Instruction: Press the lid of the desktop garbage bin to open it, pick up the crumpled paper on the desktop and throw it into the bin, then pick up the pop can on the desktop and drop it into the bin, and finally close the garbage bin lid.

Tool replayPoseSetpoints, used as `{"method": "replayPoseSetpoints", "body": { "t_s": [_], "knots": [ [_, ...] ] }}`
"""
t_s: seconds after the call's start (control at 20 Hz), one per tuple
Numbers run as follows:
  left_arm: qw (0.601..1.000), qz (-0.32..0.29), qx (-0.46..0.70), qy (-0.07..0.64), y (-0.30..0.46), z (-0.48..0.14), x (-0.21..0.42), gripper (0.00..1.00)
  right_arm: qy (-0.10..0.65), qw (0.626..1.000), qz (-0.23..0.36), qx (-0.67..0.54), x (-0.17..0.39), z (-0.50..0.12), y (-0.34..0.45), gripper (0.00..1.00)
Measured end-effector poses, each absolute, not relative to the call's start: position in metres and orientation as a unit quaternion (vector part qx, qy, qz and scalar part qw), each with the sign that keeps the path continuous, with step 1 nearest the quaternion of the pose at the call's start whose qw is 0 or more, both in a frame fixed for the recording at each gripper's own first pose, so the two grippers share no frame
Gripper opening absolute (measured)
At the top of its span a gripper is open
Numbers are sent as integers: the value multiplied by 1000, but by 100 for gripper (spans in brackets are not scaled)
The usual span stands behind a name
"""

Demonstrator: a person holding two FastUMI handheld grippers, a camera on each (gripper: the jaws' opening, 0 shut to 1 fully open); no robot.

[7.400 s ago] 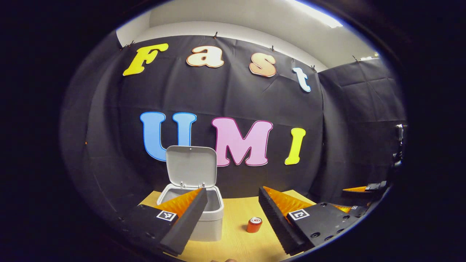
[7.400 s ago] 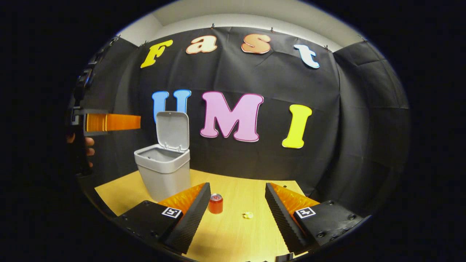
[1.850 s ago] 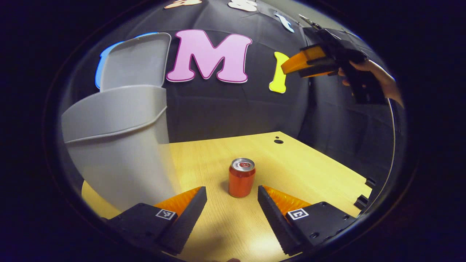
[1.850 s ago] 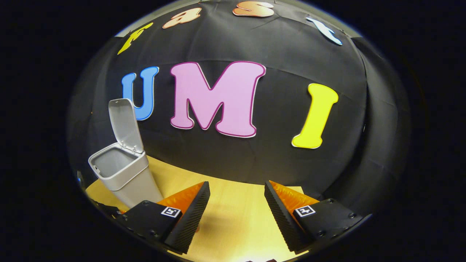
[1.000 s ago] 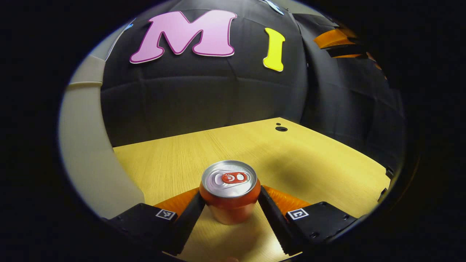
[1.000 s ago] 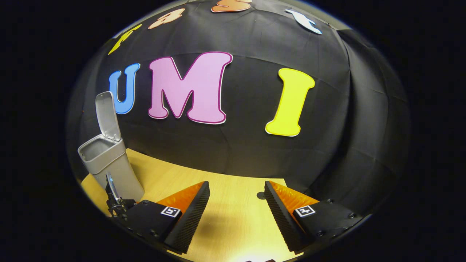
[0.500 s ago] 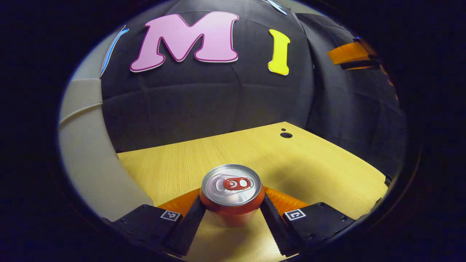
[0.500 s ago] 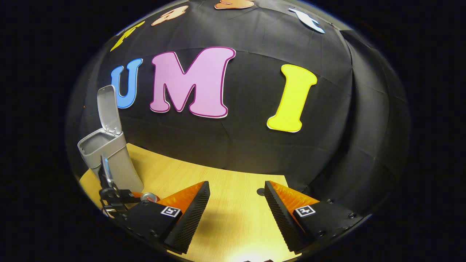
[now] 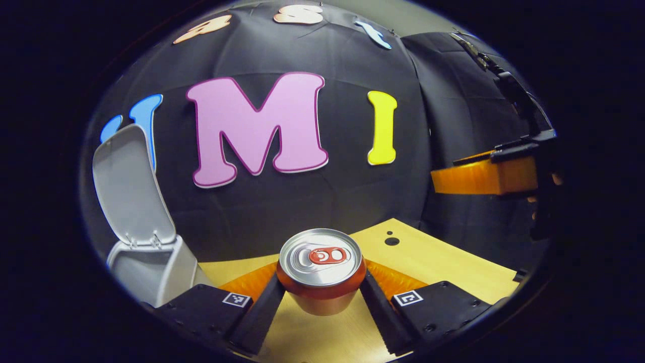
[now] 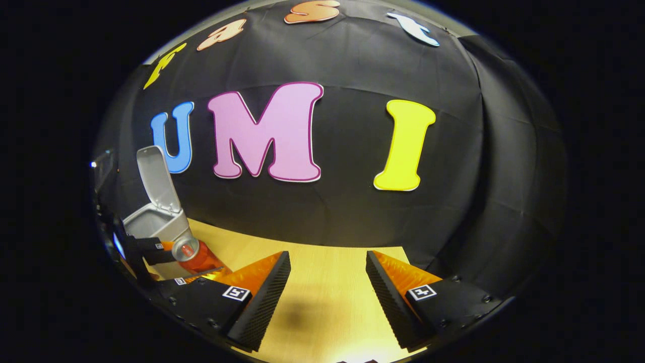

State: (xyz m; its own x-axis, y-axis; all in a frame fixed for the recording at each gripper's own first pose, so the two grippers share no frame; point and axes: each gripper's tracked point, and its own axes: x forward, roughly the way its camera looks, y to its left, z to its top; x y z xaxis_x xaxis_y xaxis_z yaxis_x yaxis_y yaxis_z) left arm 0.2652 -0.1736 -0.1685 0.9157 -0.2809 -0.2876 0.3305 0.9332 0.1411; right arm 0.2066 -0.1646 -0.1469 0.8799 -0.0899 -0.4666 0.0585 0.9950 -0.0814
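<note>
left gripper (image 9: 320,297) clamped on the pop can (image 9: 321,269); both fingers pressed against its sides, can upright, silver top facing the camera; can looks clear of the desk (image 9: 443,262), its base above the wood, though contact underneath can't be confirmed from the left gripper view; garbage bin (image 9: 151,262) sits left of the can, lid (image 9: 128,186) swung up and standing nearly vertical, bin mouth open; in the right gripper view the can (image 10: 194,254) shows tilted in the picture, just beside the bin (image 10: 156,222) rim, held between the left gripper's fingers (image 10: 151,249) at the far left edge; whether the can touches the bin can't be told; right gripper (image 10: 327,282) wide open, nothing between the fingers, hovering over bare desk (image 10: 322,302) well to the right of the bin; same gripper seen from the side in the left gripper view (image 9: 478,176), up high to the right of the can, well apart from it; a bit of a hand behind it, mostly hidden; small dark hole in the desk (image 9: 391,241) behind and right of the can; crumpled paper not located on the visible desk, bin interior too shallow an angle to check.
</note>
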Motion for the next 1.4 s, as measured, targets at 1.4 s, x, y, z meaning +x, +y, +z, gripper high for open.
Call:
{"method": "replayPoseSetpoints", "body": {
  "t_s": [1.4],
  "knots": [
    [989,59,51,127,93,-131,248,88,217,974,-56,-38,174,-90,-139,97]
  ]
}}
